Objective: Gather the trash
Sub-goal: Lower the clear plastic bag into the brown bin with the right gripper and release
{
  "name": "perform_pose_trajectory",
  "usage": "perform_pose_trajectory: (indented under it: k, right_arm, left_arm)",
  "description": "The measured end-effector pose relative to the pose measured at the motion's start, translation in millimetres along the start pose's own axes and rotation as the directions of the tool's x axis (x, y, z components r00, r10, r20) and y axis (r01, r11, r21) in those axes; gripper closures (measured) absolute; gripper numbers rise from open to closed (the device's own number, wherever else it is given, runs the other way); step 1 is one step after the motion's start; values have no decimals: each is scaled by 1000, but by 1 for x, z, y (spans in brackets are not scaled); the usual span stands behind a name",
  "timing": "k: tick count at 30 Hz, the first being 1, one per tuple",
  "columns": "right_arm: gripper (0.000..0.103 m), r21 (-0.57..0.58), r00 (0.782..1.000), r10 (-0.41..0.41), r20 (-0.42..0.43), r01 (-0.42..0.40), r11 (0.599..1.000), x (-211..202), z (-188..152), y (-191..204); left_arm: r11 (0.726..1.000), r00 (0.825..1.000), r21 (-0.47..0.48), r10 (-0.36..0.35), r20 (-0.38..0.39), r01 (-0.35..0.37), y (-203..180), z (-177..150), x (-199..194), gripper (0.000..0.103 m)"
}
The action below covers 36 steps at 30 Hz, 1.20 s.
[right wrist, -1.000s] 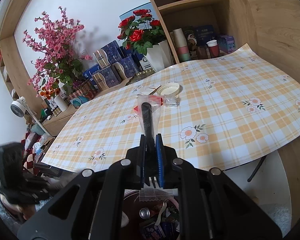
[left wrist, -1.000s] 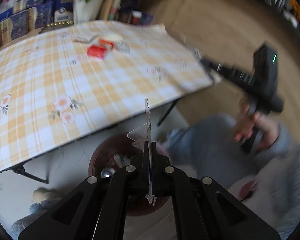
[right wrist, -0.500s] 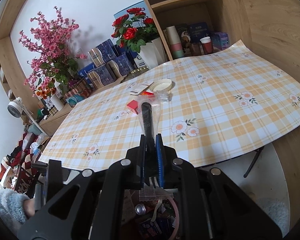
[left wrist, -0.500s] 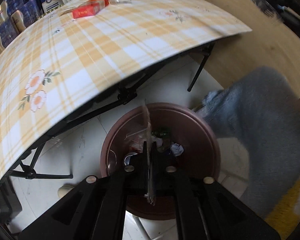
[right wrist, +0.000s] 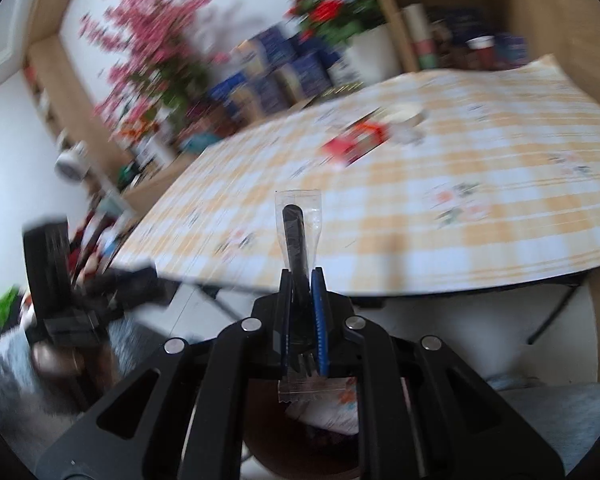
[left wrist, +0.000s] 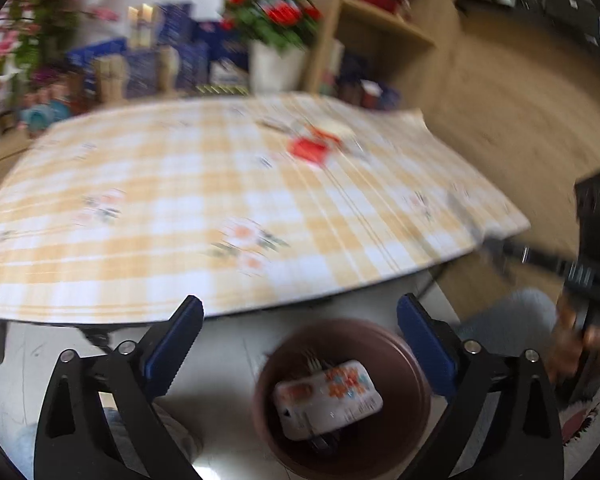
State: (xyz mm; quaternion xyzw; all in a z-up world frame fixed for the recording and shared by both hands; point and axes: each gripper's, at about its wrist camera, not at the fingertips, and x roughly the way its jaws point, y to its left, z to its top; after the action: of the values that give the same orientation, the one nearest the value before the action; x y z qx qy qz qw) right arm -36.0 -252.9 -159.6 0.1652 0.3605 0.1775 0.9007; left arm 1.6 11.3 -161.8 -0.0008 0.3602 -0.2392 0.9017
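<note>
My left gripper (left wrist: 300, 344) is open and empty above the brown round trash bin (left wrist: 414, 368) on the floor. A white printed wrapper (left wrist: 328, 398) lies in the bin on other trash. My right gripper (right wrist: 302, 300) is shut on a black plastic fork in a clear wrapper (right wrist: 296, 236), held upright over the bin (right wrist: 308, 456). More trash sits far off on the checked table: a red packet (left wrist: 308, 148) and a white lid (left wrist: 338, 128); both also show in the right wrist view, the packet (right wrist: 354, 144) and the lid (right wrist: 404, 114).
The table (left wrist: 180, 208) with its yellow checked cloth overhangs the bin; black folding legs (right wrist: 556, 308) stand below. Flower pots, blue boxes and wooden shelves (left wrist: 380, 24) line the far side. The other handheld gripper (left wrist: 596, 240) shows at right. Both views are motion-blurred.
My left gripper opened and let go of the clear wrapper, then tilted up from the bin toward the table. A white printed wrapper now lies on top in the bin. My right gripper moved left, still holding the fork.
</note>
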Motion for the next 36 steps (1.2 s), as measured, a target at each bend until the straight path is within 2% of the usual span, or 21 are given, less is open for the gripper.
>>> perform_pose_trajectory:
  k: [3, 8, 11, 14, 19, 27, 36]
  right_arm:
    - [89, -48, 995, 51, -87, -56, 997, 24, -12, 19]
    - [89, -97, 985, 35, -172, -52, 994, 50, -32, 39]
    - [89, -145, 971, 0, -238, -35, 989, 65, -46, 46]
    - [89, -158, 956, -39, -290, -8, 987, 79, -54, 43]
    - [89, -115, 924, -106, -366, 68, 991, 100, -62, 23]
    - [89, -62, 909, -136, -393, 121, 991, 105, -64, 9]
    - [89, -66, 909, -138, -393, 122, 990, 106, -64, 11]
  left_arm:
    - [999, 996, -9, 47, 78, -46, 8, -3, -25, 6]
    - [995, 986, -14, 102, 128, -101, 7, -14, -39, 6]
    - [990, 983, 3, 143, 111, -144, 2, -20, -30, 6]
    - [989, 984, -14, 146, 100, -145, 5, -22, -23, 6]
    - [984, 984, -63, 169, 64, -165, 17, -24, -16, 6]
    - [981, 982, -75, 185, 48, -181, 21, -26, -14, 6]
    - [986, 987, -46, 160, 30, -158, 16, -27, -8, 6]
